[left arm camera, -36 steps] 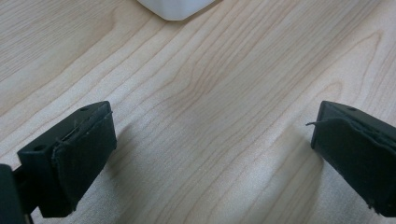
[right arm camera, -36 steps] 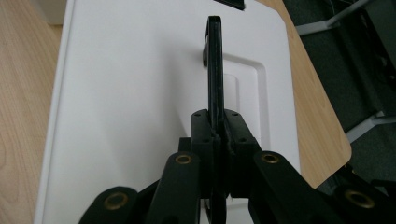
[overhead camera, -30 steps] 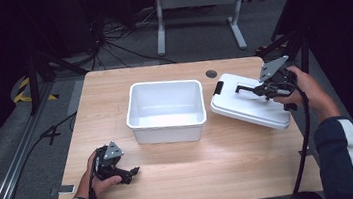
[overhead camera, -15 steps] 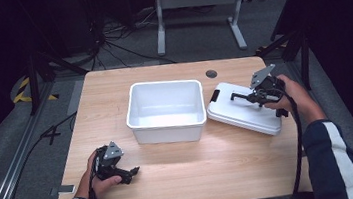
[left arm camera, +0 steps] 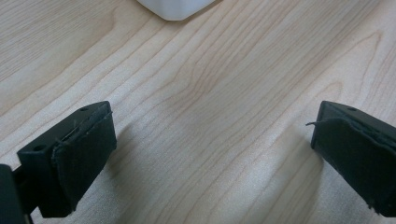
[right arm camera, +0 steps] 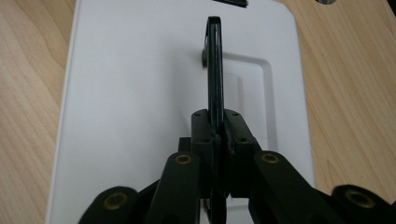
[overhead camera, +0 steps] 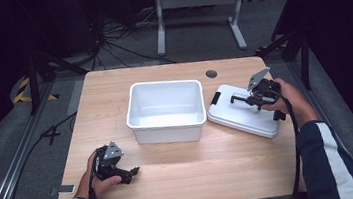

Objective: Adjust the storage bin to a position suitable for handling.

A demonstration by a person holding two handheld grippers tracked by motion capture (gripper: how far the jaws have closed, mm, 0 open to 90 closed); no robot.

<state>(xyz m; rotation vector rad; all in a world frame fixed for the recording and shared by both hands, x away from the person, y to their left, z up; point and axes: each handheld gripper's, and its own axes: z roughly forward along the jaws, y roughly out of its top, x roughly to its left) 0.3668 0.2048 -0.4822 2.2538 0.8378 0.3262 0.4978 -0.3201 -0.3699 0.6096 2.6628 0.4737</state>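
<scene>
Nearest, the left gripper [overhead camera: 133, 173] rests on the table [overhead camera: 223, 174], jaws spread and empty. Beyond, the right gripper [right arm camera: 215, 126] pinches the black handle [right arm camera: 215, 70] of the white lid [overhead camera: 241, 114], lying beside the open bin [overhead camera: 166, 112]. Next, probably, lift it over the bin squarely.

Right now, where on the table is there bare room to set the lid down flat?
The widest bare patch is the front of the table, between the white bin and the near edge, right of the left gripper. A narrower strip runs left of the bin. The right side is crowded by the lid and the right gripper.
</scene>
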